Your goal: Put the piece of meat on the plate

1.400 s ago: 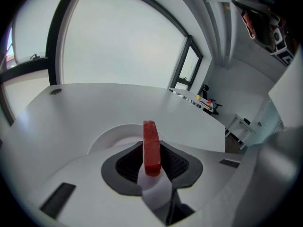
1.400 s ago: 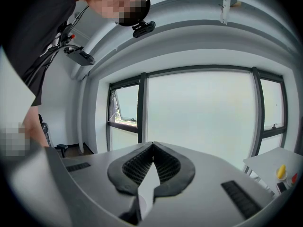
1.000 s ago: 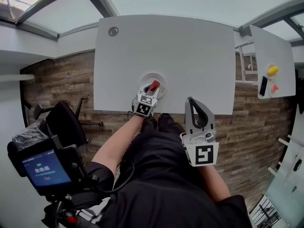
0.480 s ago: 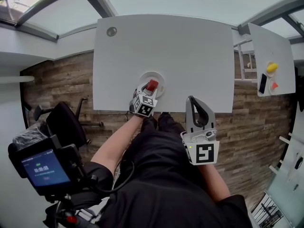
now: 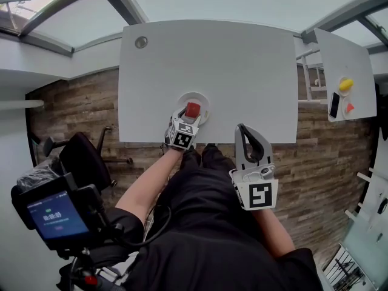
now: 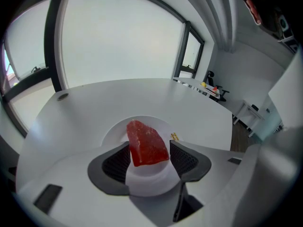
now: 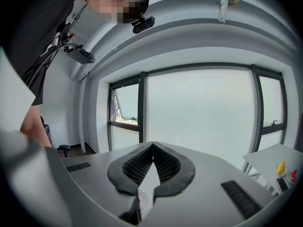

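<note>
A red piece of meat (image 5: 193, 109) lies on the small white plate (image 5: 204, 99) near the front edge of the white table (image 5: 212, 53). My left gripper (image 5: 190, 114) points down at it. In the left gripper view the meat (image 6: 147, 143) sits on the plate (image 6: 113, 131) between the jaws of that gripper (image 6: 149, 151). They have just been opening, with a gap beside the meat on the right, so the left gripper is open. My right gripper (image 5: 243, 128) hangs over the person's lap, off the table. Its tips (image 7: 152, 145) meet on nothing.
A round grommet (image 5: 141, 42) sits at the table's far left corner. A second table (image 5: 342, 71) at the right carries a yellow object (image 5: 347, 86) and a phone (image 5: 335, 109). A black chair (image 5: 79, 156) and a device with a screen (image 5: 57, 214) stand at the lower left.
The left gripper's jaws have spread apart round the meat, which now rests squarely on the plate. The right gripper has stayed where it was.
</note>
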Action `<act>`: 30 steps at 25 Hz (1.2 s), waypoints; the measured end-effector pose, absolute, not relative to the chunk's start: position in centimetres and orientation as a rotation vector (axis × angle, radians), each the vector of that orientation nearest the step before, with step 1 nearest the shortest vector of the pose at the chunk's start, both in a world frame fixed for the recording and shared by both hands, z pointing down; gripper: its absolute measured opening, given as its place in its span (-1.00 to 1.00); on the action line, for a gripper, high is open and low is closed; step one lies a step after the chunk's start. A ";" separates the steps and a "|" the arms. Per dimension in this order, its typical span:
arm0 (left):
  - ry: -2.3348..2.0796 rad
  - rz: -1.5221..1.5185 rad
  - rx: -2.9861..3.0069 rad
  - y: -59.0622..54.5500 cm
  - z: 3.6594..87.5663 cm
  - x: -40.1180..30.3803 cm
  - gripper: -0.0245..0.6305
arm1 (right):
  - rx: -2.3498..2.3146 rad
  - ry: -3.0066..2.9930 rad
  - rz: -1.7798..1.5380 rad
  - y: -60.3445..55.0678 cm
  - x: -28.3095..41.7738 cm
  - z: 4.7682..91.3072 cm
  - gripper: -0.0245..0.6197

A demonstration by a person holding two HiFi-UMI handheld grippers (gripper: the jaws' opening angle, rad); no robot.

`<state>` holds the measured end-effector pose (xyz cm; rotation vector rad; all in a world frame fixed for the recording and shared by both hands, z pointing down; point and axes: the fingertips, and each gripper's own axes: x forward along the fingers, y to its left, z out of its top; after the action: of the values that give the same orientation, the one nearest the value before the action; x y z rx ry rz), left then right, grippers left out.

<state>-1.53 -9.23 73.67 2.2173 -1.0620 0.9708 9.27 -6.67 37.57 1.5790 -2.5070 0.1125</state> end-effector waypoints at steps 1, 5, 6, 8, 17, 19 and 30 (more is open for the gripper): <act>-1.052 0.966 2.219 -9.1 73.8 -1.4 -0.18 | 1.582 -2.505 0.130 -6.7 9.3 37.7 -0.90; -1.042 0.958 2.244 -8.9 73.7 -1.1 -0.12 | 1.588 -2.504 0.140 -6.6 9.2 37.9 -0.90; -1.047 0.958 2.246 -9.0 73.7 -1.1 -0.12 | 1.590 -2.503 0.140 -6.5 9.2 38.0 -0.90; -1.057 0.954 2.242 -9.2 73.6 -1.1 -0.12 | 1.595 -2.502 0.141 -6.5 9.2 38.0 -0.90; -1.099 0.923 2.244 -9.7 73.0 -1.4 -0.12 | 1.580 -2.502 0.143 -6.8 9.2 38.3 -0.90; -1.111 0.913 2.244 -9.9 72.8 -1.5 -0.12 | 1.571 -2.510 0.132 -7.0 9.0 38.3 -0.90; -1.178 0.798 2.258 -10.4 70.9 -1.4 -0.12 | 1.538 -2.529 0.153 -7.4 8.4 38.9 -0.90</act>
<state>-1.37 -10.37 70.86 2.2578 -1.1783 0.7976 8.43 -7.43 38.88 1.5383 -2.5288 0.1533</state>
